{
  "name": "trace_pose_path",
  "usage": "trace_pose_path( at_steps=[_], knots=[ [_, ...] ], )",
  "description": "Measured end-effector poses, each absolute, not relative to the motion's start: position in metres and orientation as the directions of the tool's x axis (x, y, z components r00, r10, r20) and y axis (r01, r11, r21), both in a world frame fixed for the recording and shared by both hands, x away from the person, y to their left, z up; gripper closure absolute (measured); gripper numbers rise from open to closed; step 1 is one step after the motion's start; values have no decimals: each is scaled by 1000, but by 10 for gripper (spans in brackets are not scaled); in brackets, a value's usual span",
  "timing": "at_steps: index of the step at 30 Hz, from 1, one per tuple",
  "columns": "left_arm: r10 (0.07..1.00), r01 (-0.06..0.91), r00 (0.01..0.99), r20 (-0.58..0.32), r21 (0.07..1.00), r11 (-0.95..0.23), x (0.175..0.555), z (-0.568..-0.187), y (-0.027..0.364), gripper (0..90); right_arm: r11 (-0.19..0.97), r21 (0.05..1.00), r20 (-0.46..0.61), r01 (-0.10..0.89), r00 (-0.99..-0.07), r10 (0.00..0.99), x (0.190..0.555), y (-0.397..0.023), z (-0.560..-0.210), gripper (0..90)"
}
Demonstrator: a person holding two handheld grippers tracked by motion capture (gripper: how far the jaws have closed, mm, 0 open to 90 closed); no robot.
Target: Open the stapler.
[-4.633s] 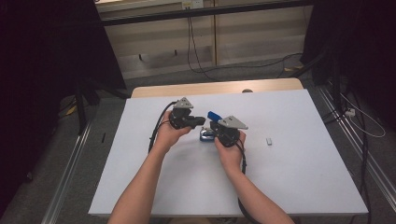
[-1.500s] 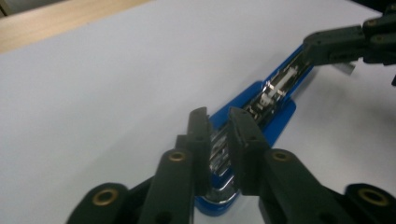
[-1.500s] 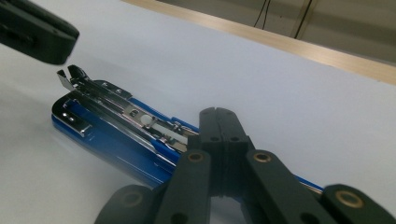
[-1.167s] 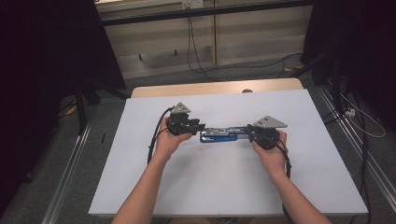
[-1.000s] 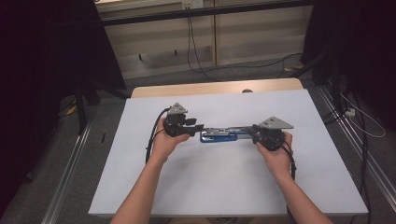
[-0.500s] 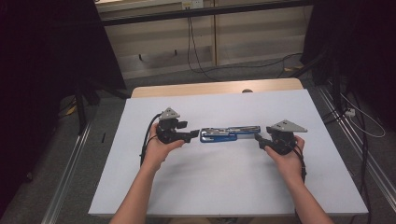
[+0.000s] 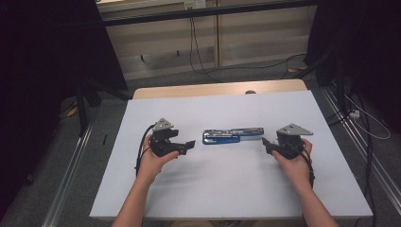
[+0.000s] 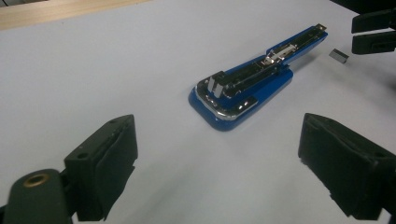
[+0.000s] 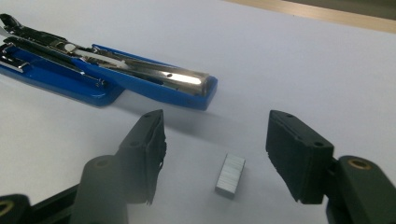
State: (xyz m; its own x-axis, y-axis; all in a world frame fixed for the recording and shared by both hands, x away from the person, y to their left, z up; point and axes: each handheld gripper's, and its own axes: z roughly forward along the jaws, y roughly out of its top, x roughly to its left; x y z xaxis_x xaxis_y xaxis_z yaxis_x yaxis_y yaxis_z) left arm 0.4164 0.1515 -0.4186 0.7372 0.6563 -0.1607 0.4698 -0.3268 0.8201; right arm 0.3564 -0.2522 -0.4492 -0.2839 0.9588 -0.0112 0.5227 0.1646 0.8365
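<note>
stapler (image 7: 231, 136) opened flat, frame centre on surface (image 7: 227, 189), ready for loading | left gripper (image 7: 189, 144) jaws just opened wide, empty | right gripper (image 7: 265, 143) jaws part-open, straddling staples (image 9: 230, 175), not gripping

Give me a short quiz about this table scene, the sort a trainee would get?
1. True or false: the blue and chrome metal stapler lies swung open flat on the white table.
2. Which gripper has the small grey block of staples lying between its fingers: A the left gripper, or B the right gripper?
3. Fill in: neither gripper is ____ the stapler.

Key:
1. True.
2. B; the block lies on the table between open fingers, ungripped.
3. Touching; both sets of fingers stand open, one off each end of it.
</note>
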Motion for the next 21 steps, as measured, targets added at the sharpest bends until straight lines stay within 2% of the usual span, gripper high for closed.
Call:
trace_pose_path(
  at_steps=[3, 7, 12, 21],
  knots=[
    [653, 471, 742, -153, 811, -346, 415, -422, 154, 111, 157, 826, -7, 541, -269, 963, 355, -256, -452, 387],
    [663, 461, 736, -137, 818, -343, 415, -420, 159, 106, 138, 812, 19, 567, -261, 965, 353, -261, -456, 434],
    [670, 463, 730, -137, 820, -337, 412, -421, 162, 102, 139, 803, 15, 579, -253, 967, 351, -263, -457, 436],
    [674, 462, 727, -130, 819, -339, 410, -421, 163, 100, 144, 789, 30, 597, -271, 962, 351, -267, -461, 543]
  ],
)
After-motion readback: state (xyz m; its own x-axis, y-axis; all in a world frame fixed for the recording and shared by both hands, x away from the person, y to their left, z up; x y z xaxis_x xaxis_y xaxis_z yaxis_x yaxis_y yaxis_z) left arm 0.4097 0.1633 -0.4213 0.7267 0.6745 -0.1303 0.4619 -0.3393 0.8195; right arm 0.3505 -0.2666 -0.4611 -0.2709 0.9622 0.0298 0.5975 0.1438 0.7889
